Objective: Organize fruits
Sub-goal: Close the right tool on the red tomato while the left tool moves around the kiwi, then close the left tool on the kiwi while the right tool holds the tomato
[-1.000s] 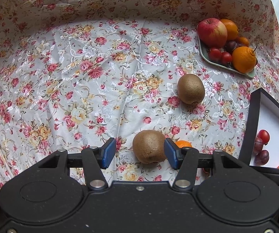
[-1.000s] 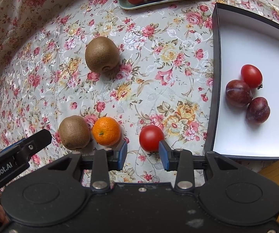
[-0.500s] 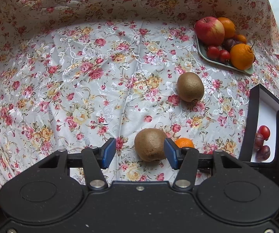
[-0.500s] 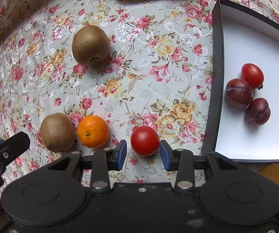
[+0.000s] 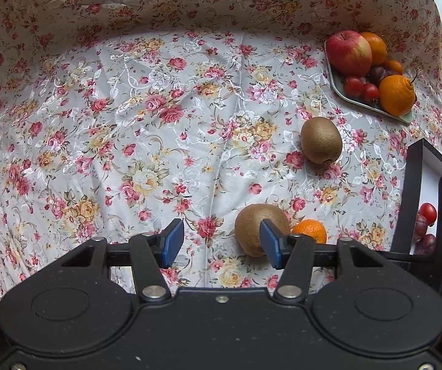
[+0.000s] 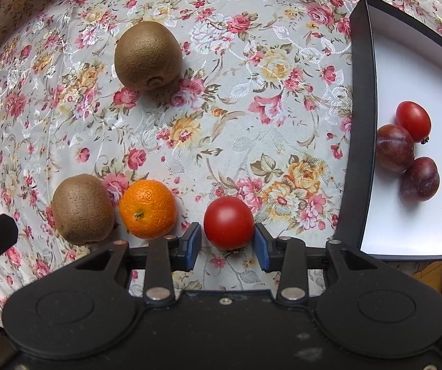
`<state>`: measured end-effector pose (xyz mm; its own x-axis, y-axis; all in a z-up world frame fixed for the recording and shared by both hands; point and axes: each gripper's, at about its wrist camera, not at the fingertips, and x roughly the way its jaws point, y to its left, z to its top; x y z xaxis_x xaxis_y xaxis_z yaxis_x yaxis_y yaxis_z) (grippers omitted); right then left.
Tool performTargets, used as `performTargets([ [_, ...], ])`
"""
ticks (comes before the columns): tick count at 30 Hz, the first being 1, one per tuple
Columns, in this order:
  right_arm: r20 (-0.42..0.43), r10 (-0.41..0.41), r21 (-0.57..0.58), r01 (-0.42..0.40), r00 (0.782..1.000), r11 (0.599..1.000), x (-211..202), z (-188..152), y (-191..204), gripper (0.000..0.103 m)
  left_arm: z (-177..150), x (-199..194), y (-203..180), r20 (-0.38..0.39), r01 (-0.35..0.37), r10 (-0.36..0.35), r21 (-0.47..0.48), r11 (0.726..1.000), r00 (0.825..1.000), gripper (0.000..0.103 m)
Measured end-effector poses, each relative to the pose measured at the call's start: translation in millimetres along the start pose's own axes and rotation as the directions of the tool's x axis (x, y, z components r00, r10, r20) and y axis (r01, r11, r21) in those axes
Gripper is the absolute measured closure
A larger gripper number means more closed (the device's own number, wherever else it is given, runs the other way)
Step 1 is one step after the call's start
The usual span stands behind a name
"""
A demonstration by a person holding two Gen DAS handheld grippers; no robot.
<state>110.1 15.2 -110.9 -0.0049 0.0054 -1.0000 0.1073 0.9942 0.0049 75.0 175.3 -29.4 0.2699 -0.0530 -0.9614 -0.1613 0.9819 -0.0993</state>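
Left wrist view: left gripper [image 5: 219, 243] pointing down at flowered cloth [image 5: 159, 129], jaws apart, nothing clamped. Near kiwi [image 5: 256, 228] at 3 o'clock of the gap, partly behind the right blue pad, lying on cloth. Mandarin [image 5: 311, 229] just beside it at 3 o'clock. Second kiwi [image 5: 321, 139] farther off at 1 o'clock, well apart. Green tray [image 5: 405, 117] at 2 o'clock with apple [image 5: 348, 52], oranges, small tomatoes. Black box [image 5: 410, 191] at right edge, white inside, part hidden by other gripper.

Right wrist view: right gripper [image 6: 228, 246] pointing down, jaws narrow, tomato [image 6: 229, 222] sitting between the blue pads on the cloth. Right pad about touching it, thin gap at left pad; not clamped as far as visible. Mandarin [image 6: 147, 208] at 9 o'clock of tomato, near kiwi [image 6: 82, 209] touching or just beside mandarin, farther at 9. Second kiwi [image 6: 148, 56] at 11 o'clock, well apart. Box [image 6: 362, 123] at 3 o'clock holding small tomato [image 6: 413, 121] and two plums [image 6: 395, 147], bunched together.
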Motion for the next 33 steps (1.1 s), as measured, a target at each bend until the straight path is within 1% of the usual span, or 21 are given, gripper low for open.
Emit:
performTargets([
  [7, -0.022, 0.037, 0.056, -0.036, 0.999, 0.998, 0, 10, -11, 0.062, -1, 1, -2, 0.001, -0.001, 0.001, 0.008, 1.0, 1.0, 0.043],
  [8, -0.022, 0.035, 0.057, -0.034, 0.999, 0.998, 1, 10, -12, 0.062, -2, 1, -2, 0.0, 0.0, 0.0, 0.009, 1.0, 1.0, 0.043],
  [9, -0.019, 0.03, 0.051, -0.029, 0.999, 0.998, 1, 10, -11, 0.066, -2, 3, -3, -0.003, 0.001, -0.001, 0.012, 1.0, 1.0, 0.043],
  [10, -0.013, 0.014, 0.038, -0.013, 1.0, 0.999, 1, 9, -9, 0.067, -2, 4, -4, -0.004, 0.0, 0.0, 0.014, 1.0, 1.0, 0.043],
  [13, -0.002, 0.005, 0.021, -0.005, 1.0, 1.0, 0, 7, -7, 0.068, -3, 9, -7, -0.012, -0.004, 0.004, 0.025, 1.0, 1.0, 0.043],
  [19, -0.012, 0.067, 0.077, -0.066, 0.998, 0.995, -11, 11, -17, 0.068, -6, 21, -13, -0.029, -0.006, 0.007, 0.037, 0.999, 1.0, 0.043],
  [26, 0.019, 0.112, 0.118, -0.113, 0.994, 0.987, -36, 15, -29, 0.068, -7, 27, -23, -0.023, 0.011, -0.01, 0.045, 0.999, 1.0, 0.043],
  [33, 0.05, 0.121, 0.152, -0.127, 0.991, 0.98, -52, 11, -37, 0.068, -5, 36, -26, -0.035, 0.017, -0.015, 0.041, 0.999, 0.999, 0.043],
])
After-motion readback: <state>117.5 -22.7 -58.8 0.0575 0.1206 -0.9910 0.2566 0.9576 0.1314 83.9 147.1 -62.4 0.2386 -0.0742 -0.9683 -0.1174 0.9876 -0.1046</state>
